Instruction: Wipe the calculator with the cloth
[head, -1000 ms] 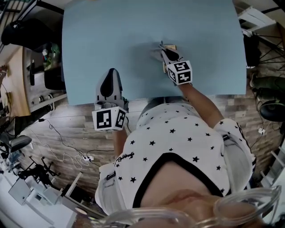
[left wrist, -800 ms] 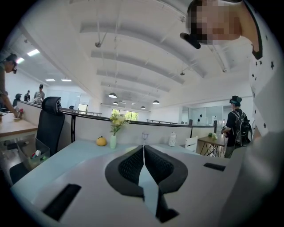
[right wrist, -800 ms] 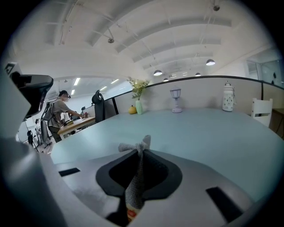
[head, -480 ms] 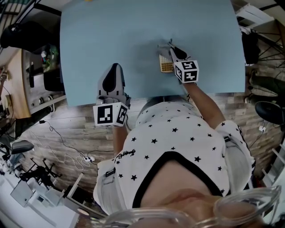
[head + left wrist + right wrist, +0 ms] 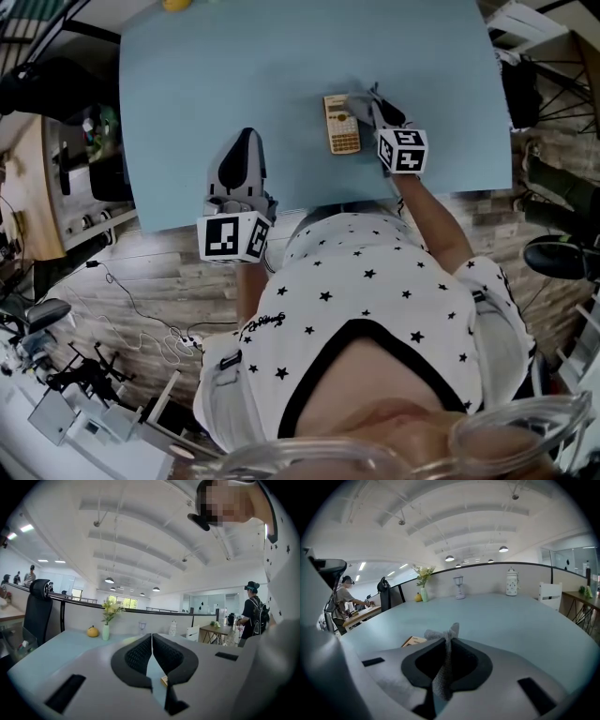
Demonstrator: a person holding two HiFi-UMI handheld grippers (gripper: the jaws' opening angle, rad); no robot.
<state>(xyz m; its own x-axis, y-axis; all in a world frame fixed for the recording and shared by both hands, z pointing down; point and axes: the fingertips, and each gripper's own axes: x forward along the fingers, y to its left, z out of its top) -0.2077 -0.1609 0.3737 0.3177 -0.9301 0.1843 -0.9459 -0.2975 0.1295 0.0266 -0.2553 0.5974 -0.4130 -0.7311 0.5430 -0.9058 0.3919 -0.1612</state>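
Note:
A gold-keyed calculator [image 5: 341,124] lies flat on the light blue table [image 5: 234,75], near its front edge. My right gripper [image 5: 380,103] is just to its right, shut on a grey cloth [image 5: 440,667] that sticks up between the jaws; a corner of the cloth [image 5: 359,99] rests beside the calculator's top right. In the right gripper view the calculator [image 5: 412,641] peeks out to the left of the jaws. My left gripper [image 5: 239,159] hovers at the table's front left, shut and holding nothing; a corner of the calculator [image 5: 164,681] shows past its jaws.
A yellow fruit [image 5: 93,631] and a vase of flowers [image 5: 107,620] stand at the table's far left edge. A small lamp [image 5: 459,587] and a white jar [image 5: 512,584] stand along the far side. Another person [image 5: 251,616] stands in the background.
My right gripper with the cloth has slid off the calculator to the right, uncovering it. The left gripper has stayed put.

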